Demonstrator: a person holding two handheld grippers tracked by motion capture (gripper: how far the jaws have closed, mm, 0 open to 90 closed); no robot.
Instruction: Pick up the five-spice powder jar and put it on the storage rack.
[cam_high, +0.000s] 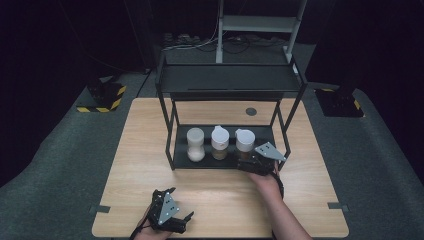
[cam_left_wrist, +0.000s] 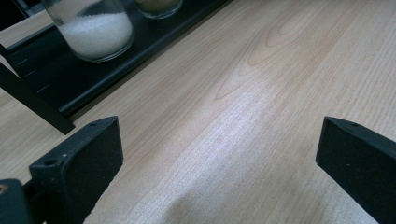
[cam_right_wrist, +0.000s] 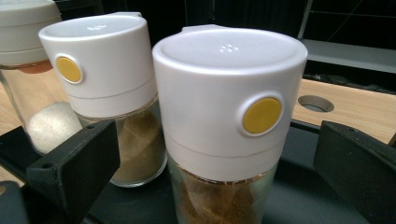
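Right gripper (cam_right_wrist: 215, 154) spread wide around white-capped glass shaker of brown spice (cam_right_wrist: 224, 121), pads clear; left gripper (cam_left_wrist: 219, 154) agape over bare wooden table (cam_left_wrist: 261, 93).

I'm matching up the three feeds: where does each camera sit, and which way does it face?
High view: above the person's side, looking forward and down at the table and rack; forearms, left gripper and right gripper show.
Left gripper view: rides the left gripper, facing bare wood; open jaws show.
Right gripper view: rides the right gripper, facing the nearest shaker; open jaws show.
All three views share the shakers.
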